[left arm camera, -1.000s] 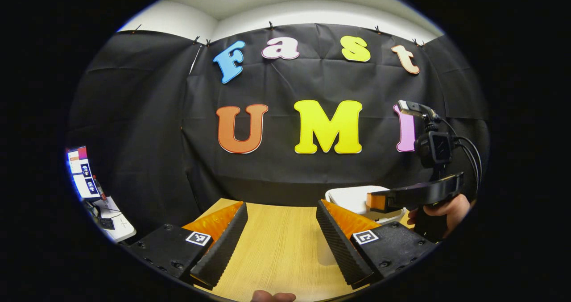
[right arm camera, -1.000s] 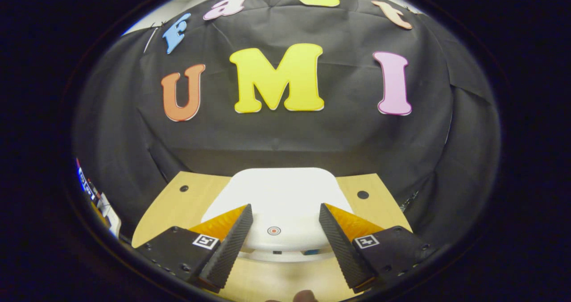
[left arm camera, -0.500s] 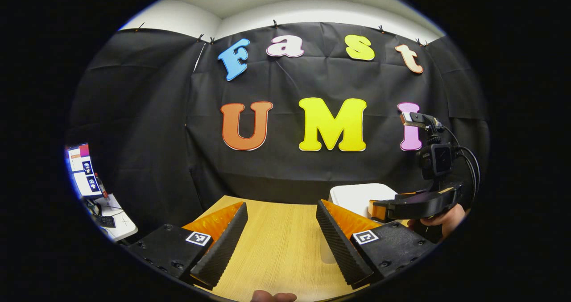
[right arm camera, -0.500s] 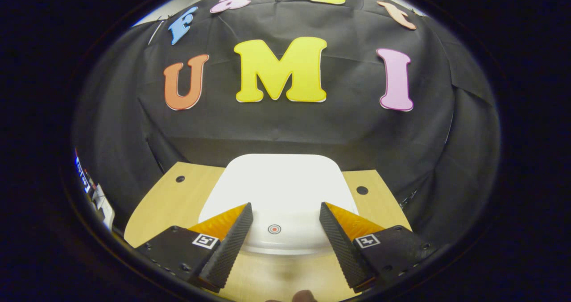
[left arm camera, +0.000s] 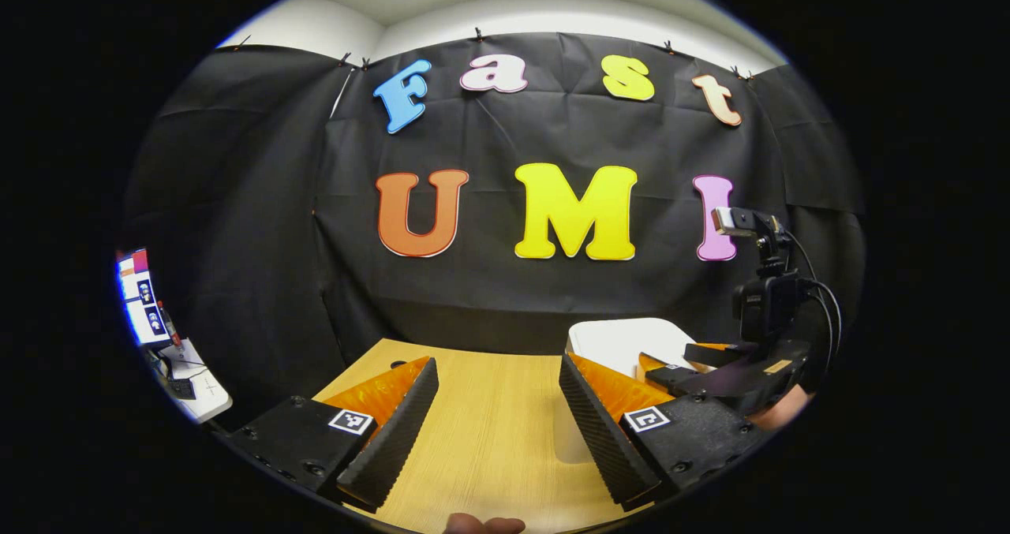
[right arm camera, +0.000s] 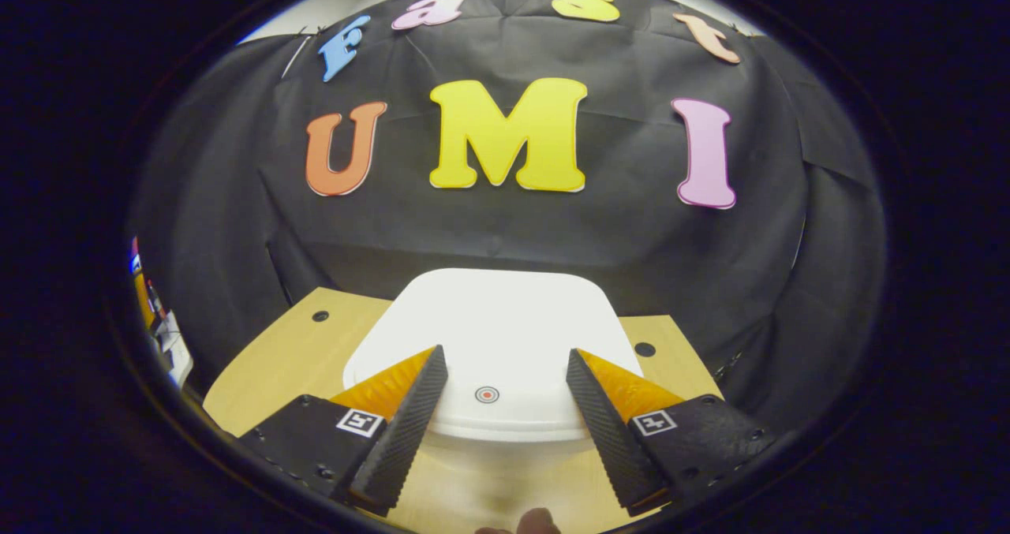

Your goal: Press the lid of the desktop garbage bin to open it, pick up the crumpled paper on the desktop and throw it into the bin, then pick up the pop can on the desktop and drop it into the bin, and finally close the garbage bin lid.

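Note:
A white desktop bin with its lid (right arm camera: 489, 329) down fills the middle of the right gripper view; a small red ring mark (right arm camera: 487, 394) sits near the lid's front edge. My right gripper (right arm camera: 505, 364) is open, its fingertips low over the lid's front on either side of the mark; whether they touch the lid I cannot tell. In the left gripper view the bin (left arm camera: 623, 338) stands at the right, with the right gripper (left arm camera: 671, 368) reaching over it. My left gripper (left arm camera: 495, 372) is open above bare wooden tabletop (left arm camera: 489, 431), holding nothing.
The wooden table (right arm camera: 276, 360) has two small dark holes, one (right arm camera: 319, 315) left of the bin and one (right arm camera: 645, 349) right of it. A side desk with a lit screen (left arm camera: 142, 297) stands far left. A hand (left arm camera: 777, 412) holds the right gripper.
The right gripper has come down and forward over the bin lid, which now looks larger and closer. The left gripper has stayed nearly still and open.

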Tool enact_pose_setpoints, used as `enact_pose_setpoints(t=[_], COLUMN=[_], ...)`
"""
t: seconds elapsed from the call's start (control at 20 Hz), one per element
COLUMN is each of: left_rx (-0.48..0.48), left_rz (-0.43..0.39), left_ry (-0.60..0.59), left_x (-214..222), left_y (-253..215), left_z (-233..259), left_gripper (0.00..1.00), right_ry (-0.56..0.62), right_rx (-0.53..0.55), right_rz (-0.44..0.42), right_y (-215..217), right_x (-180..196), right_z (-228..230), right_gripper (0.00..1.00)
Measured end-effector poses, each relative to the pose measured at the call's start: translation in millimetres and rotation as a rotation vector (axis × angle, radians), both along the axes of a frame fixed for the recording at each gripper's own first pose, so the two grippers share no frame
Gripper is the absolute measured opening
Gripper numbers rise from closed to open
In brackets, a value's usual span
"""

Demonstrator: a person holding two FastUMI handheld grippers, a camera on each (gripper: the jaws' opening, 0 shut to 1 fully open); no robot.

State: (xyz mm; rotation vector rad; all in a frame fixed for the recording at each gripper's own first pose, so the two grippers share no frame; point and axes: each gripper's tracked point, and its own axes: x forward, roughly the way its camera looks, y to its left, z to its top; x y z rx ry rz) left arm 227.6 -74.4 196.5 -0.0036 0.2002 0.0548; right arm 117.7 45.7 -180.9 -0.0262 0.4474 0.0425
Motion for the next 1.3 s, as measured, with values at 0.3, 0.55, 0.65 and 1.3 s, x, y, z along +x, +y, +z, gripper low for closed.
enact_pose_setpoints(t=[0.3, 0.55, 0.65, 1.3], left_rx=[0.011, 0.030, 0.016, -0.017], left_rz=[-0.027, -0.045, -0.055, -0.084], left_ry=[-0.040, -0.098, -0.121, -0.150], left_x=[13, 30, 35, 32], left_y=[-12, -16, -21, -61], left_z=[22, 57, 73, 90], left_gripper=[0.99, 0.99, 0.99, 0.99], right_ry=[-0.030, -0.159, -0.224, -0.374], right_rx=[0.065, 0.054, 0.023, 0.048], right_rz=[-0.007, 0.004, -0.013, -0.097], right_y=[-2, -34, -55, -97], right_x=[-7, -18, -24, -82], right_z=[18, 79, 103, 169], right_gripper=[0.94, 0.94, 0.94, 0.94])
